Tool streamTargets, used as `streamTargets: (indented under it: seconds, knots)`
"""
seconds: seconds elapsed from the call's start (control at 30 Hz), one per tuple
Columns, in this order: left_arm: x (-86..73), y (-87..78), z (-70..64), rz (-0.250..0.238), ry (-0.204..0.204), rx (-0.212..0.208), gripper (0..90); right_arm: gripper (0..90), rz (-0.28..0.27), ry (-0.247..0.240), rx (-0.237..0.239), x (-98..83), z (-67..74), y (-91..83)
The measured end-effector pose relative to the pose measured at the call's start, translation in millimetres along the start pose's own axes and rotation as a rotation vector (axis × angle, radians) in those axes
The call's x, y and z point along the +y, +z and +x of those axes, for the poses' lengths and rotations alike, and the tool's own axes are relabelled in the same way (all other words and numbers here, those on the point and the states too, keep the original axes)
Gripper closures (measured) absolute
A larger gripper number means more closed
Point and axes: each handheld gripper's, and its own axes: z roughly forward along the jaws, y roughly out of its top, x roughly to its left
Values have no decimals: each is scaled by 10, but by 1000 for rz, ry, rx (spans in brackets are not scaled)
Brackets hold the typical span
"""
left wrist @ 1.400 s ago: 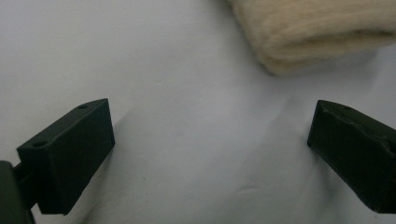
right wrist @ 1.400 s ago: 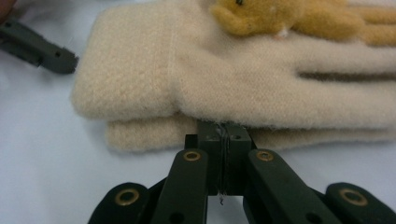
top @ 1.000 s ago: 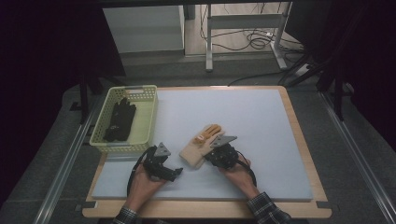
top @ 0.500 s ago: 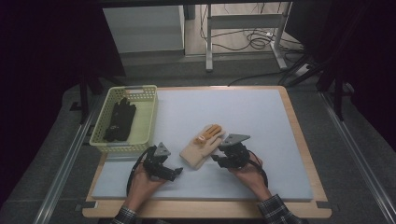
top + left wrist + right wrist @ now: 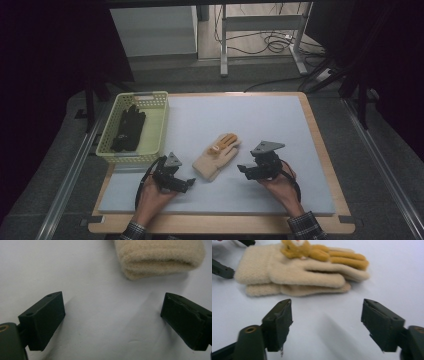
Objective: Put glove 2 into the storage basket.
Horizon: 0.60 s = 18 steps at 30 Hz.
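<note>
- A pale blue-grey mat covers a wooden table; a strip of wood shows along the mat's right and near edges.
- Around the table lies grey floor, with dark curtains to the left and right. At the far side stand a white cabinet and a metal frame, with loose cables on the floor behind it.
- A pale yellow-green basket sits at the table's left edge, toward the far side. A black glove lies in it, lengthwise.
- A cream woolly glove lies flat on the mat near the middle, cuff toward the near left, mustard-yellow fingers pointing to the far right. It lies between the two grippers and touches neither.
- The left gripper rests low over the mat just near-left of the glove's cuff. In the left gripper view its jaws stand wide apart with only bare mat between them, and the cuff lies beyond them.
- The right gripper is held just right of the glove. Its jaws have just been opening and now stand wide with nothing between them; the glove lies beyond them.
- In the right gripper view a small yellow figure sits on the back of the glove; its top is cut off by the frame edge, so what it depicts is unclear.
- What the black glove rests on in the basket cannot be made out.
</note>
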Motion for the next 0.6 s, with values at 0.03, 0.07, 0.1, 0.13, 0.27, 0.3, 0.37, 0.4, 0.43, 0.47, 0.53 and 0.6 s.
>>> streamTargets:
  seconds: [0.03, 0.07, 0.1, 0.13, 0.27, 0.3, 0.37, 0.4, 0.43, 0.47, 0.53, 0.6]
  knots:
    - [0, 0, 0, 0, 0, 0, 53, 200, -3, 12, -5, -27, -29, -24]
    - [0, 0, 0, 0, 0, 0, 53, 186, -3, 16, -9, -42, -45, -37]
    - [0, 0, -1, 0, 1, 0, 52, 169, -2, 23, -15, -63, -67, -51]
    - [1, 0, 1, 0, 4, 1, 52, 154, 1, 30, -19, -80, -81, -60]
    - [1, 0, 1, 1, 4, 1, 51, 106, 14, 53, -38, -187, -173, -104]
    - [1, 0, -1, 2, 1, 0, 51, 93, 20, 56, -48, -217, -194, -112]
    - [3, -1, 1, 4, 0, -1, 51, 67, 37, 58, -65, -289, -237, -117]
    - [5, 0, 2, 5, 0, -2, 51, 58, 41, 60, -71, -314, -252, -116]
    - [5, 0, 2, 5, 0, -2, 51, 52, 50, 65, -79, -356, -276, -112]
    - [5, 0, 3, 5, 0, -3, 51, 47, 54, 70, -80, -381, -288, -106]
    - [5, 0, 3, 5, -1, -3, 50, 37, 70, 80, -86, -454, -324, -86]
    - [5, 1, 2, 4, 0, -3, 49, 26, 95, 80, -93, -498, -344, -62]
